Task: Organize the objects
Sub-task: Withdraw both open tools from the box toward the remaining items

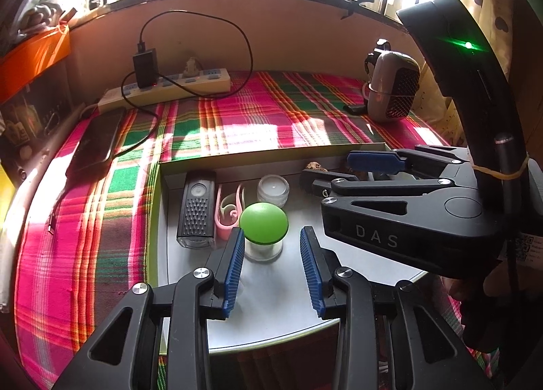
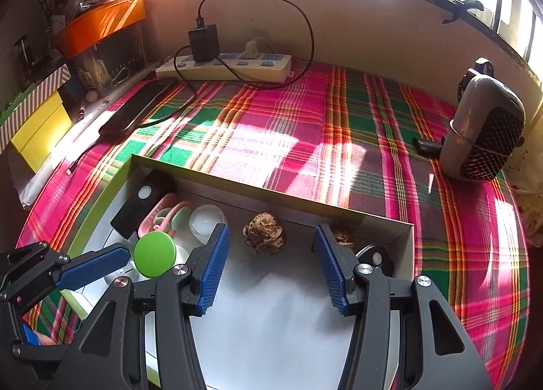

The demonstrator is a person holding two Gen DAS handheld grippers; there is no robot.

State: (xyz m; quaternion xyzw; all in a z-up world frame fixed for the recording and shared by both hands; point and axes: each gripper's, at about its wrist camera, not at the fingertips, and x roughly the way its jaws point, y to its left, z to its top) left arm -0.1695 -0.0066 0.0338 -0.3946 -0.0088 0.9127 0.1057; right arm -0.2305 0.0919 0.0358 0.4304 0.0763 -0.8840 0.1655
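While both the left gripper (image 1: 272, 266) and right gripper (image 2: 271, 266) stand spread, the second brown wrinkled nut (image 2: 343, 238) at 1 o'clock is half hidden.

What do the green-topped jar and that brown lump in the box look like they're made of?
The jar looks like clear glass or plastic, see-through below, with a smooth matte green lid, likely plastic. The brown lump looks natural, perhaps a dried seed or root: rough, wrinkled, dull. The box seems to be cardboard, with thin flat walls.

Green-lidded glass jar (image 1: 264, 232) stands upright in the shallow box (image 1: 271, 152), near a white candle (image 1: 273, 189), black device (image 1: 197, 208) and pink clip (image 1: 226, 212).
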